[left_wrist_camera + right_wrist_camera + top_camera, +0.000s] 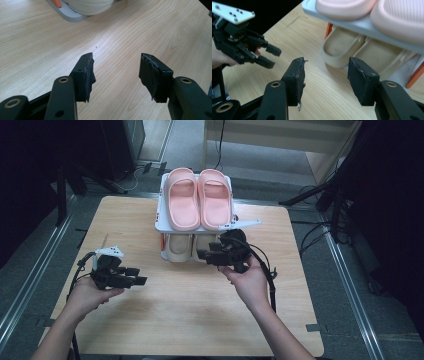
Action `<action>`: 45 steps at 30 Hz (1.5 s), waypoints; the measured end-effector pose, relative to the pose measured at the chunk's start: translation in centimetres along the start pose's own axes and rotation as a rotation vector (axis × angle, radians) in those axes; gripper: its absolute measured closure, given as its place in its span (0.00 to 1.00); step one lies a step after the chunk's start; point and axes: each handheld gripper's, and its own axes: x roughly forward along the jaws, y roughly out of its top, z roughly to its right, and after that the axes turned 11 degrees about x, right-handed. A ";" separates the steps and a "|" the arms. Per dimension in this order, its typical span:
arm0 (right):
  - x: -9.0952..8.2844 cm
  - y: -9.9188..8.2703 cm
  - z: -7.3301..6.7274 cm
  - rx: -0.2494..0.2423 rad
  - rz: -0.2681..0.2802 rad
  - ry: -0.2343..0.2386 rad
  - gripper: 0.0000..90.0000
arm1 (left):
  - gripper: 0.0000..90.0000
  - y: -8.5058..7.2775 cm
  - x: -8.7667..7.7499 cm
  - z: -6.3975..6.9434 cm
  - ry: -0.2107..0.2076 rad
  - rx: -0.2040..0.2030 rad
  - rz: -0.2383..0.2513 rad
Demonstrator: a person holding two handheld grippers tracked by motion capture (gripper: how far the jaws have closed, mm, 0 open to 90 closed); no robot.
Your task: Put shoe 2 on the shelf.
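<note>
From above, a white two-level shoe rack [159, 215] stands at the far middle of the wooden counter [190, 310], pink slippers [199, 197] on its top shelf and beige slippers [192, 247] on the lower one. The right hand-held gripper [201, 254] sits just in front of the beige pair, jaws released and pointing at them, nothing between. The left hand-held gripper [140, 276] hovers well off to the left, near the counter's edge, also released and empty. In the left gripper view, the spread jaws look over bare wood, with a corner of the rack's base and a beige toe far up at the top. In the right gripper view, the beige slippers [352, 53] lie just beyond the open jaws, under the shelf that carries the pink pair; the left hand-held gripper [270, 56] shows at the left.
</note>
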 end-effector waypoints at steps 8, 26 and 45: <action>0.6 -2.8 1.9 -0.045 -0.021 0.001 0.52 | 0.49 -0.1 0.1 0.1 0.000 0.001 0.011; -0.1 -6.3 7.1 0.007 -0.017 0.049 0.49 | 0.47 1.0 1.9 2.0 -0.068 0.059 0.011; -1.4 -8.1 9.3 0.073 0.008 -0.024 0.48 | 0.45 2.3 3.1 2.5 -0.108 0.084 0.003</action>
